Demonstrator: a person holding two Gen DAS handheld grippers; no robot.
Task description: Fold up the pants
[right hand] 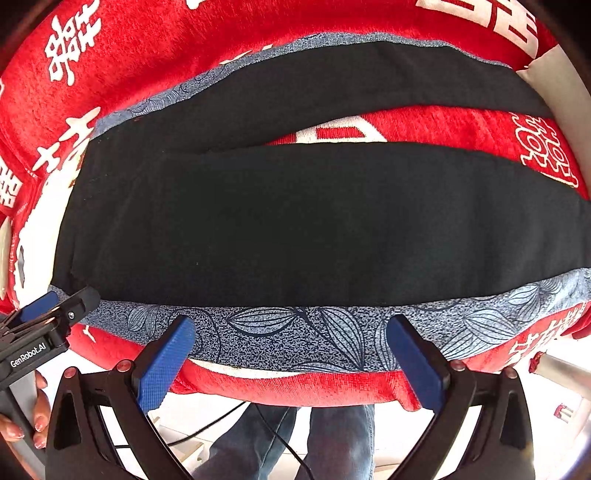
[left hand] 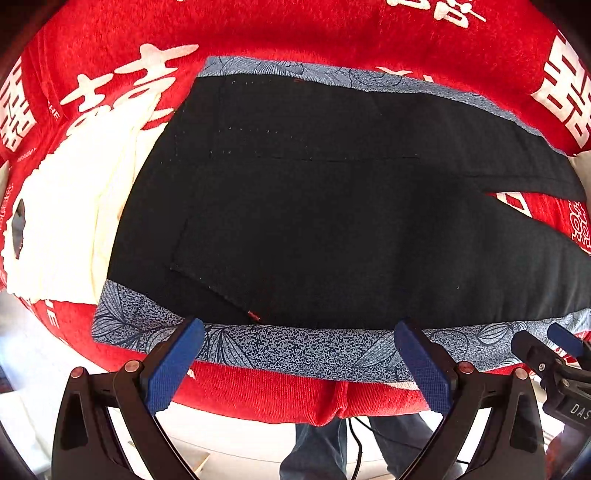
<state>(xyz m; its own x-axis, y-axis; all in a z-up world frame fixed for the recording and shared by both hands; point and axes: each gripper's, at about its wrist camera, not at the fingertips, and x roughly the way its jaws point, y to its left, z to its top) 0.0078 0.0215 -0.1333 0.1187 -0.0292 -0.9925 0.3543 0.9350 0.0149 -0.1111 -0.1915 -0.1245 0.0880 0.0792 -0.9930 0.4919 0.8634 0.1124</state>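
Observation:
Black pants (left hand: 314, 206) lie flat on a red cloth-covered table, waistband to the left, with a blue patterned side stripe (left hand: 288, 347) along the near edge. The two legs (right hand: 314, 221) run right, a red gap between them. My left gripper (left hand: 299, 347) is open, its blue pads (left hand: 173, 365) straddling the near stripe by the hip. My right gripper (right hand: 291, 347) is open too, over the stripe (right hand: 295, 332) farther along the near leg. Each gripper shows at the edge of the other's view. Nothing is held.
The red tablecloth (left hand: 277, 29) carries white characters. A white cloth (left hand: 62, 221) lies left of the waistband. The table's near edge (right hand: 295, 387) drops off just below the grippers, with a person's jeans-clad legs (right hand: 340, 443), a hand (right hand: 22, 424) and cables beneath.

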